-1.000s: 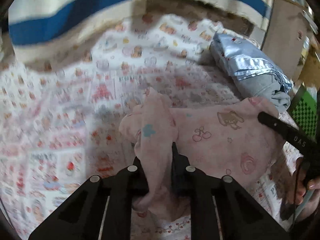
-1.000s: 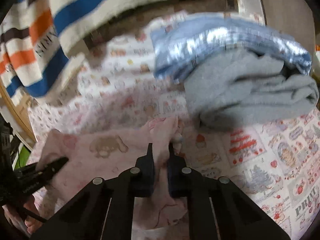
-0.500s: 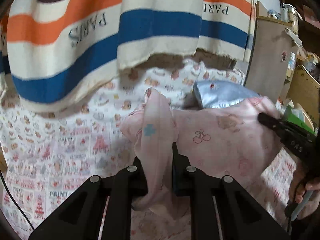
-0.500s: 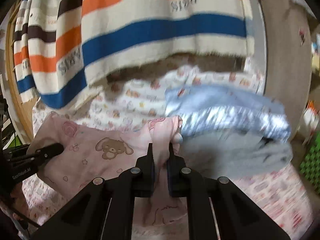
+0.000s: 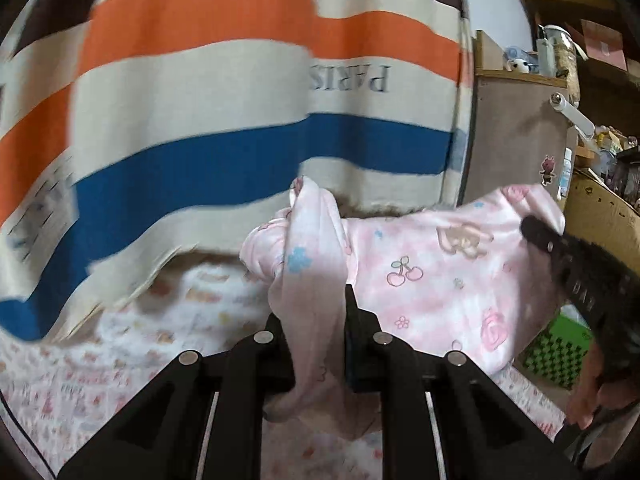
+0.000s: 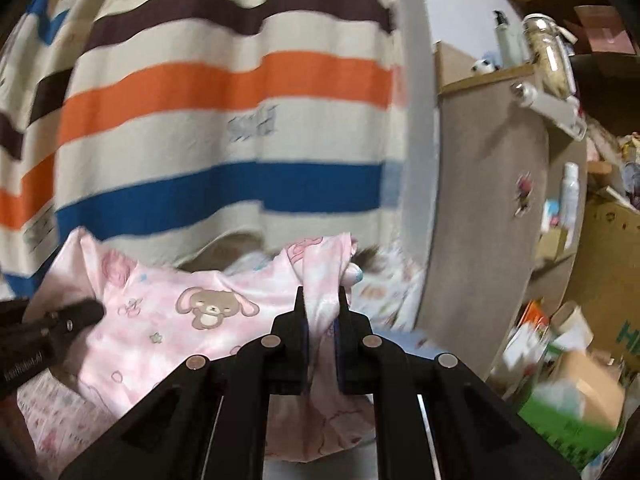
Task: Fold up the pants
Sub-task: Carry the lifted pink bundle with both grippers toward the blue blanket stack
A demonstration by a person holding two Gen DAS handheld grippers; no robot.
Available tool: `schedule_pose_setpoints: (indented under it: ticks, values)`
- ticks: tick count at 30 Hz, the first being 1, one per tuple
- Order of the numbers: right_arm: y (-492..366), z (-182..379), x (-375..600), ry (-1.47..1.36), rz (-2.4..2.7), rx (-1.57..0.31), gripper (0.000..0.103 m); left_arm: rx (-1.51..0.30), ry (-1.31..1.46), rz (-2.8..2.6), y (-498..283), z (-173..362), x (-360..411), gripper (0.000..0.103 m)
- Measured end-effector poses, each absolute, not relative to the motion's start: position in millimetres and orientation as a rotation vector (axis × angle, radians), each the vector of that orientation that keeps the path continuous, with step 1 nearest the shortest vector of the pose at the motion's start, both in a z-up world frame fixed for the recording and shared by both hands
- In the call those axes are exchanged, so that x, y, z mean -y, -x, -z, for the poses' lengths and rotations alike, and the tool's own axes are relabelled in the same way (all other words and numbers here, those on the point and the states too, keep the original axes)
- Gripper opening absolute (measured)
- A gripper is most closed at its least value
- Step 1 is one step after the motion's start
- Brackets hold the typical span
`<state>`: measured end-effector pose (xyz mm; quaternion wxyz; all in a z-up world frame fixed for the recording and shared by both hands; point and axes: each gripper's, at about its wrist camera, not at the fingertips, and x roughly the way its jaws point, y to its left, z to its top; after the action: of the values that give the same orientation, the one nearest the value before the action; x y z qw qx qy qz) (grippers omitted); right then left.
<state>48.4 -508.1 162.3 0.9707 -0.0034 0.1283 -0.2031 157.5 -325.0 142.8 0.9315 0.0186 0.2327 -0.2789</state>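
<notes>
The pink pants (image 5: pixel 432 276) with bears, cherries and roses hang stretched in the air between my two grippers, above the printed bed sheet (image 5: pixel 132 364). My left gripper (image 5: pixel 310 312) is shut on one bunched corner of the pants. My right gripper (image 6: pixel 320 304) is shut on the other corner; the pants (image 6: pixel 192 320) spread out to its left. Each gripper shows at the edge of the other's view: the right one (image 5: pixel 536 236) and the left one (image 6: pixel 80 316).
A striped orange, blue and brown blanket (image 5: pixel 240 100) hangs close behind. A brown cabinet (image 6: pixel 488 208) with jars and bottles stands at the right. A cardboard box (image 6: pixel 608 264), a green crate (image 5: pixel 556 352) and clutter lie lower right.
Both grippers have lifted the pants up off the bed. The views tilted upward, so the folded blue and grey clothes dropped out of sight and the hanging blanket fills the background.
</notes>
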Motion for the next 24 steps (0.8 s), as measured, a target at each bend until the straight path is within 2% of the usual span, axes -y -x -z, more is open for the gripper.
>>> schedule_pose_setpoints:
  ticks: [5,18,24]
  values:
    - [-66,-164,548,-0.015,0.486,-0.255,0.010,-0.526,-0.014,0.611,-176,-137,367,0.016]
    - [-119,-103,620,-0.063,0.560,-0.387,0.010,-0.644,-0.057,0.630,-214,-79,428,0.016]
    - [-136,-80,626,-0.043,0.551,-0.445,0.010,-0.611,-0.078,0.569,-216,-67,424,0.033]
